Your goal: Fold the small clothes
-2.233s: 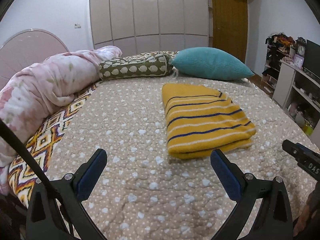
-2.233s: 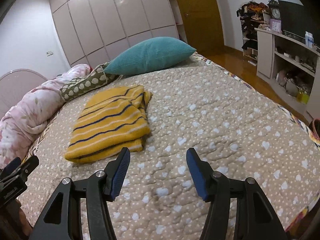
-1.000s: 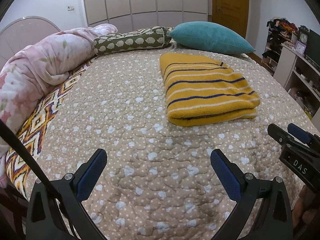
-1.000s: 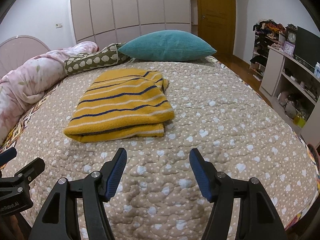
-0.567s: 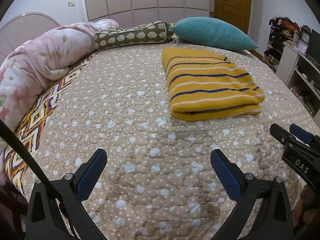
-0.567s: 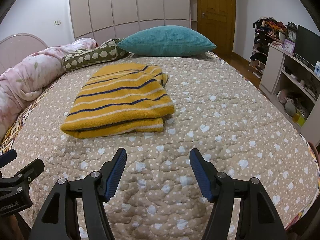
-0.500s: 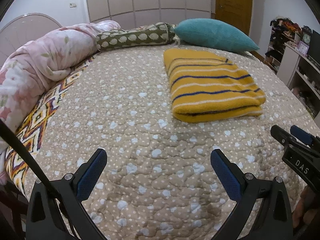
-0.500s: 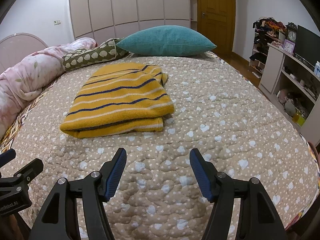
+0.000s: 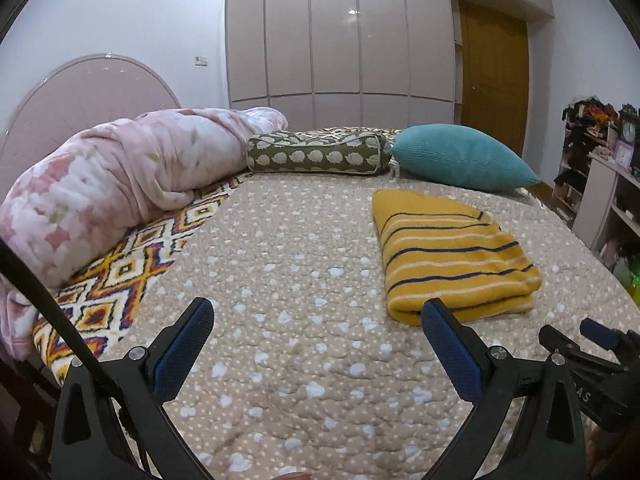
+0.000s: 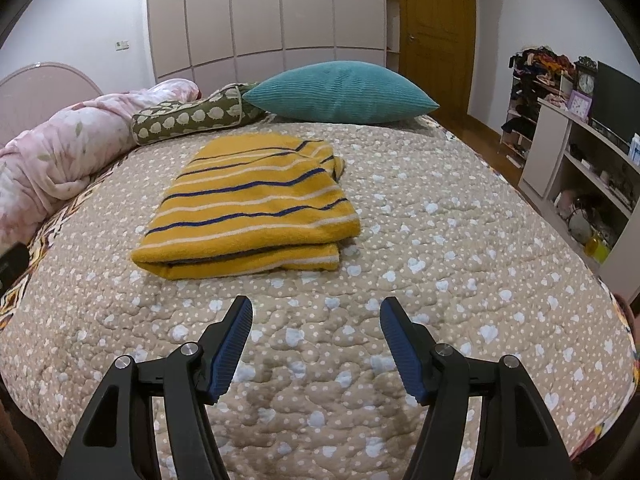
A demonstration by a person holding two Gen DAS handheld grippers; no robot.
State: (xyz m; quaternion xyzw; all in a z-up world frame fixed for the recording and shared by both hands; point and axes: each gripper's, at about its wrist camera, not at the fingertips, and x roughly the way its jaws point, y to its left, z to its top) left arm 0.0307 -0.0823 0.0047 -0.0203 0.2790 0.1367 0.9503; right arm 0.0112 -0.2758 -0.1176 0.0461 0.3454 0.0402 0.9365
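A yellow garment with navy and white stripes lies folded into a rectangle on the beige spotted bedspread. My left gripper hovers open near the front of the bed, its right fingertip overlapping the garment's near left corner in this view. My right gripper is open over bare bedspread, just in front of the garment's folded edge. Neither holds anything. The right gripper's side shows at the left wrist view's right edge.
A teal pillow, a green patterned bolster and a rolled pink floral blanket lie along the back and left. A patterned sheet shows at the left. White shelves stand beside the bed on the right.
Both grippers stay open. The left wrist view has tilted up and dropped lower, so the garment sits nearer its right finger. The right gripper has edged slightly toward the garment.
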